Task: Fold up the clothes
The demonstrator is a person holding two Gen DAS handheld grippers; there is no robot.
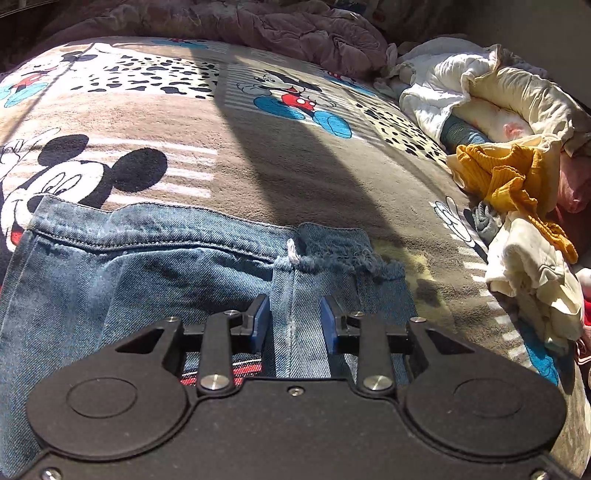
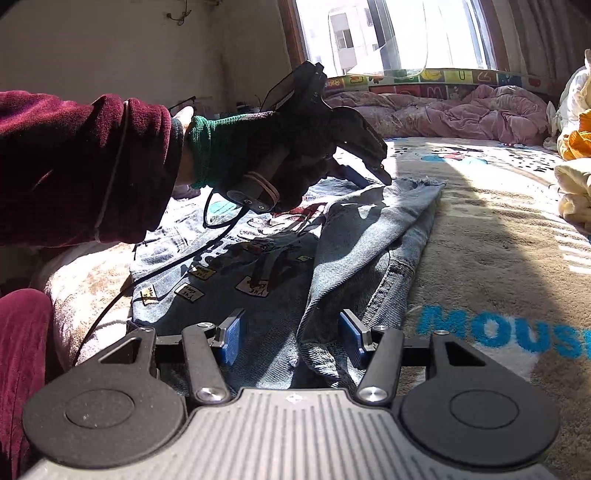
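Note:
A blue denim jacket (image 1: 147, 266) with printed patches lies flat on the Mickey Mouse blanket (image 1: 229, 155). One sleeve (image 2: 373, 251) is folded in over the body, its frayed cuff (image 1: 351, 260) at the far end. My left gripper (image 1: 294, 321) is open just above the sleeve near the cuff, jaws on either side of the sleeve seam. It also shows in the right wrist view (image 2: 369, 177), held by a gloved hand. My right gripper (image 2: 291, 338) is open over the jacket's near end, with the sleeve fold between its blue pads.
A heap of unfolded clothes, mustard (image 1: 509, 177), cream (image 1: 532, 280) and white (image 1: 461, 81), lies along the blanket's right edge. A crumpled pink quilt (image 1: 295, 29) lies at the far side. A window (image 2: 391, 33) stands beyond. A cable (image 2: 166, 269) trails from the left gripper.

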